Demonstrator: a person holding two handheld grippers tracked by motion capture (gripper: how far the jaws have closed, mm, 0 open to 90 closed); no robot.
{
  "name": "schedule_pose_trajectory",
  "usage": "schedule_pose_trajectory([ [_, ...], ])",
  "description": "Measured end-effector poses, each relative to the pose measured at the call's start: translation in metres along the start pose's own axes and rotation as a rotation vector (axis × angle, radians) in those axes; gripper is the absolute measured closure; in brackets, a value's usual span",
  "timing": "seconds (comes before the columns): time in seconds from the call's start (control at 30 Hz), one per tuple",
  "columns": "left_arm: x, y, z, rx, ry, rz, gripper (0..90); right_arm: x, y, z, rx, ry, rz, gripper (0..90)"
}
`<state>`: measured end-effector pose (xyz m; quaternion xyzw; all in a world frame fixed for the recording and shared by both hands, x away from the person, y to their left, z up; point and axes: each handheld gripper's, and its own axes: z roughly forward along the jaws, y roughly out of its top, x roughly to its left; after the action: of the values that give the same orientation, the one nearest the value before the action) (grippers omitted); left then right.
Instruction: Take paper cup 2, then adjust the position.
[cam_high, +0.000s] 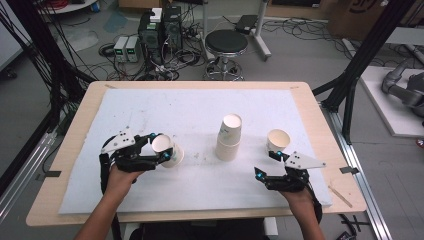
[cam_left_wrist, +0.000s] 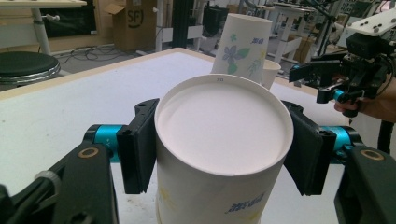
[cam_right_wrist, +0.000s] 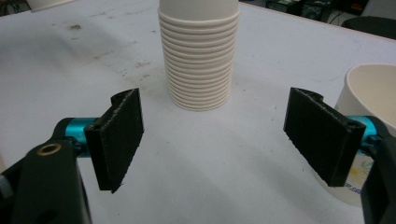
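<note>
Left claw (cam_left_wrist: 219, 154) pinches a paper cup (cam_left_wrist: 223, 140) by its sides, tilted at the desk's (cam_high: 200, 112) left, apparently for stacking. Right claw (cam_high: 266, 164) waits spread and empty between the cup stack (cam_high: 229, 137) and a lone upright cup (cam_high: 278, 140).

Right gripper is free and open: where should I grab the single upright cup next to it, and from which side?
Take the single cup by its side wall just under the rim, coming in level from the person's side with the right gripper. It stands upright, mouth up, apart from the cup stack. Squeeze gently: the thin paper wall will likely dent.
</note>
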<state>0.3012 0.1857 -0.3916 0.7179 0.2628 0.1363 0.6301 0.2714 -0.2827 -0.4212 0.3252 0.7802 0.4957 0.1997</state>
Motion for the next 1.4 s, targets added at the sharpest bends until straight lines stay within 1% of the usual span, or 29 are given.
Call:
schedule_pose_trajectory([
  [0.2, -0.003, 0.001, 0.002, -0.005, -0.016, 0.003, 34.7, 0.003, 0.002, -0.002, -0.010, 0.015, -0.010, 20.5],
  [0.27, -0.005, 0.001, 0.003, -0.002, -0.023, 0.001, 34.7, 0.004, 0.002, -0.001, -0.008, 0.028, -0.005, 20.5],
  [0.33, -0.006, 0.000, 0.004, 0.002, -0.029, 0.001, 34.7, 0.004, 0.003, 0.000, -0.006, 0.041, -0.010, 20.5],
  [0.5, -0.007, 0.000, 0.006, 0.001, -0.038, -0.002, 34.6, 0.009, 0.003, 0.004, 0.017, 0.078, -0.018, 20.4],
  [0.57, -0.008, 0.000, 0.007, 0.000, -0.046, -0.012, 34.6, 0.011, 0.004, 0.005, 0.018, 0.082, -0.026, 20.5],
  [0.67, -0.011, -0.001, 0.008, 0.013, -0.054, -0.016, 34.4, 0.014, 0.006, 0.004, 0.010, 0.099, -0.028, 20.4],
  [0.7, -0.013, -0.001, 0.008, 0.016, -0.055, -0.018, 34.5, 0.014, 0.007, 0.004, 0.007, 0.106, -0.036, 20.4],
  [0.77, -0.016, -0.002, 0.009, 0.015, -0.058, -0.025, 34.4, 0.017, 0.007, 0.004, 0.011, 0.128, -0.034, 20.4],
  [0.83, -0.020, -0.003, 0.009, 0.015, -0.061, -0.029, 34.5, 0.022, 0.007, 0.005, 0.016, 0.149, -0.048, 20.4],
  [0.9, -0.024, -0.002, 0.008, 0.017, -0.065, -0.021, 34.4, 0.025, 0.009, 0.006, 0.015, 0.183, -0.055, 20.5],
  [0.97, -0.027, 0.000, 0.008, 0.016, -0.069, -0.015, 34.4, 0.029, 0.010, 0.007, 0.013, 0.203, -0.063, 20.5],
  [1.13, -0.030, 0.003, 0.009, 0.013, -0.082, -0.012, 34.4, 0.033, 0.012, 0.012, 0.012, 0.220, -0.081, 20.5],
  [1.3, -0.033, 0.003, 0.014, 0.022, -0.114, -0.013, 34.4, 0.037, 0.014, 0.014, 0.006, 0.239, -0.078, 20.5],
  [1.4, -0.035, 0.002, 0.017, 0.026, -0.132, -0.006, 34.4, 0.038, 0.015, 0.016, 0.002, 0.252, -0.082, 20.5],
])
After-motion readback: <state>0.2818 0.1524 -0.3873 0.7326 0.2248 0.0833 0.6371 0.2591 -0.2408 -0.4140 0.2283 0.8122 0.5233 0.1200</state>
